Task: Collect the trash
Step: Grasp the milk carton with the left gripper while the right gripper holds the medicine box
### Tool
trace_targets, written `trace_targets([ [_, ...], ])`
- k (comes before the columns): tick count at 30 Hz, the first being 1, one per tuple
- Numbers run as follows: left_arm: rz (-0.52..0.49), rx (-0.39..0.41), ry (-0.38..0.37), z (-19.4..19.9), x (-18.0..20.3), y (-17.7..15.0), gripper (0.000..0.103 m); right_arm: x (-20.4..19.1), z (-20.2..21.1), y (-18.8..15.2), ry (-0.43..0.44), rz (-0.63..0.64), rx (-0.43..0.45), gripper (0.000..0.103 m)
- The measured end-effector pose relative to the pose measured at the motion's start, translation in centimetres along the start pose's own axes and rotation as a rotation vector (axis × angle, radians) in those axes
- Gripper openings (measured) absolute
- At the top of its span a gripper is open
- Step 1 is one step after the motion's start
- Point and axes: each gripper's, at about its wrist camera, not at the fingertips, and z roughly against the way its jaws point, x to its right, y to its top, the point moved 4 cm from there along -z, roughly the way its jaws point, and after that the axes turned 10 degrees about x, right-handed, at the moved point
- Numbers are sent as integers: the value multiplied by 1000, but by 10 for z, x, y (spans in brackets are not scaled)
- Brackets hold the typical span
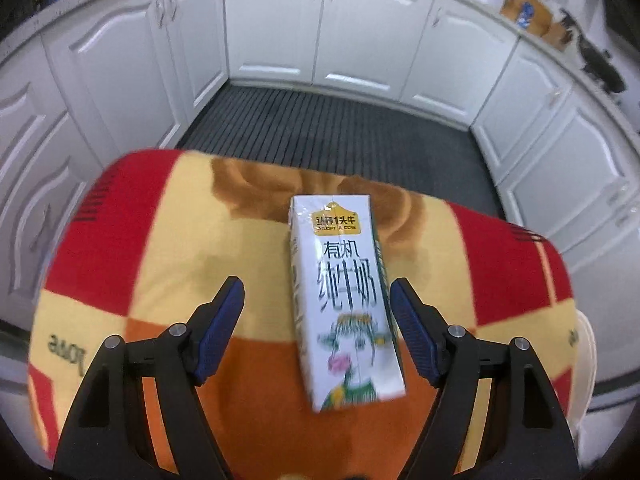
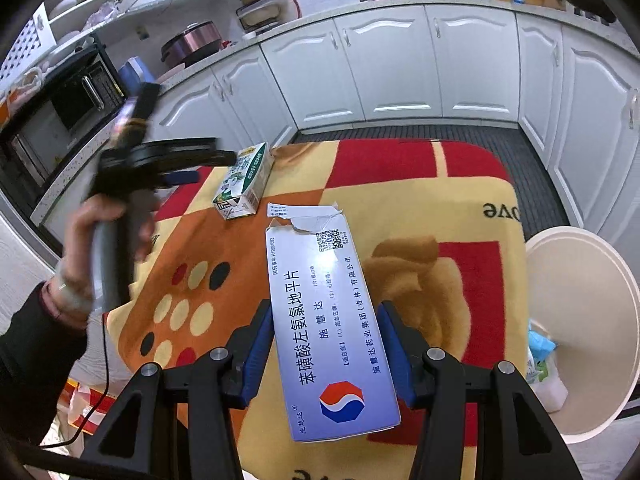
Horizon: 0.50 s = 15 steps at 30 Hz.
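Observation:
A white milk carton [image 1: 346, 300] lies flat on the red, yellow and orange blanket [image 1: 160, 240]. My left gripper [image 1: 318, 300] is open, its blue pads on either side of the carton, the right pad close to its edge. The carton also shows in the right wrist view [image 2: 244, 180], with the left gripper [image 2: 180, 164] beside it. A pale blue medicine box [image 2: 328, 320] with a torn far end lies between the blue pads of my right gripper [image 2: 326, 320]. The pads touch or nearly touch its sides.
A cream trash bin [image 2: 580, 320] stands at the right of the blanket-covered table, with wrappers inside. White kitchen cabinets [image 1: 320, 32] ring a dark ribbed floor mat [image 1: 340, 136]. A microwave [image 2: 60, 112] sits on the counter at left.

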Motion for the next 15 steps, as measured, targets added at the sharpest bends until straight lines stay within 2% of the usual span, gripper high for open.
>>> trace_targets([
  [3, -5, 0, -9, -7, 5, -1, 75, 3, 4, 0, -2, -5, 8, 50],
  [4, -20, 6, -11, -5, 6, -3, 69, 4, 5, 0, -3, -7, 11, 50],
  [5, -37, 10, -25, -2, 9, -5, 57, 6, 6, 0, -5, -10, 15, 50],
  [6, -51, 9, -43, 1, 11, -7, 54, 8, 7, -1, -6, -13, 18, 50],
  [8, -90, 3, -61, 9, 14, -15, 54, 10, 9, -2, -8, -19, 21, 50],
  [11, -74, 2, -133, 28, 17, -25, 53, 9, 11, -3, -4, -27, 28, 50],
  [15, -81, 52, -183, 70, 26, -41, 53, 8, 20, -4, 3, -29, 53, 50],
])
